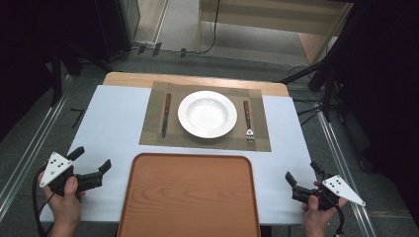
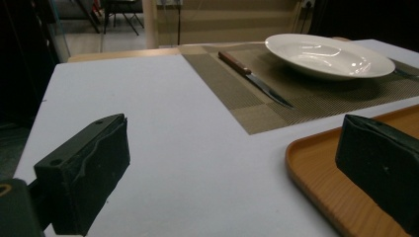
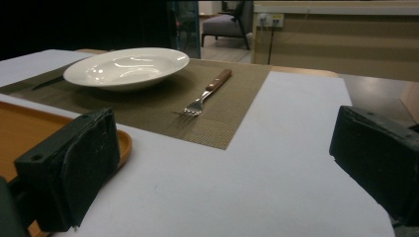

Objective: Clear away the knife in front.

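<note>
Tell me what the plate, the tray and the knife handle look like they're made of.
Plate: probably glazed ceramic, white with glossy highlights. Tray: looks like wood or wood-look laminate, orange-brown with visible grain, matte. Knife handle: seemingly reddish-brown wood.

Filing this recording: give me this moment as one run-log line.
left hand-held gripper: open, empty | right hand-held gripper: open, empty | tray: empty | plate, knife, fork: on placemat

Lighting: dim room, table lit from above; surroundings fall to near black at left and right. Glare: soft highlights on the white plate [image 1: 207, 113], with a faint shadow beneath its rim on the mat [image 2: 316, 98]. Focus: near black jaws soft and grainy in both gripper views. Sharpness: high view slightly soft.
</note>
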Demonstrator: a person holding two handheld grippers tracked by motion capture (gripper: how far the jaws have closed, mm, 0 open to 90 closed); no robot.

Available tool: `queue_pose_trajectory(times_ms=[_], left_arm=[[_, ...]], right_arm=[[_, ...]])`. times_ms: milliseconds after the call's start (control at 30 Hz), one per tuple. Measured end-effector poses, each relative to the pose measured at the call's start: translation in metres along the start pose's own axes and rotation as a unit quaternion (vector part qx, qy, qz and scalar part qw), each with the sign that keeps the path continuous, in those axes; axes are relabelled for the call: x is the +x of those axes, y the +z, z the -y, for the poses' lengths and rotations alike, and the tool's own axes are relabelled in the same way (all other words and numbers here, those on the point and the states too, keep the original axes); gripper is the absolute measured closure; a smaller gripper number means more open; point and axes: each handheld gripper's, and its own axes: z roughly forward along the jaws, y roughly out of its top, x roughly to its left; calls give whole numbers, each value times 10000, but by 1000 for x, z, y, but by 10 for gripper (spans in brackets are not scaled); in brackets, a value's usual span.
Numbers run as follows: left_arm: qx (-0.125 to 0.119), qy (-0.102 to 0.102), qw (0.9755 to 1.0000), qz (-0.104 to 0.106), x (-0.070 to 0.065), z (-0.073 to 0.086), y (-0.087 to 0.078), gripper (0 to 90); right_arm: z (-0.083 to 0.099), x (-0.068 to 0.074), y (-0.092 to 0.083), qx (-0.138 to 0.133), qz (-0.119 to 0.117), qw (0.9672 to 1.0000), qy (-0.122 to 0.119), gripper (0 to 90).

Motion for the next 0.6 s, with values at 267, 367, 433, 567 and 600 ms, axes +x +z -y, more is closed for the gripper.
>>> queue_pose_trajectory(times_ms=[267,367,433,567,600], left_arm=[[0,27,10000,74,-11,-13,5,0],[20,52,9999,111,-13,-19,7,0],[-10,-24,9999,169,-14,-21,9,0],[-10,29,9998,181,-18,-28,16,0],[-3,51,9998,173,-18,-30,18,0]], right_arm=[[1,3,1,61,-105,9998,-136,0],[1,3,2,129,-93,9998,-133,0],[1,3,3,126,-87,9998,-107,0],[2,3,4,149,-120,9997,-157,0],[2,4,4,161,-122,9997,-166,0]])
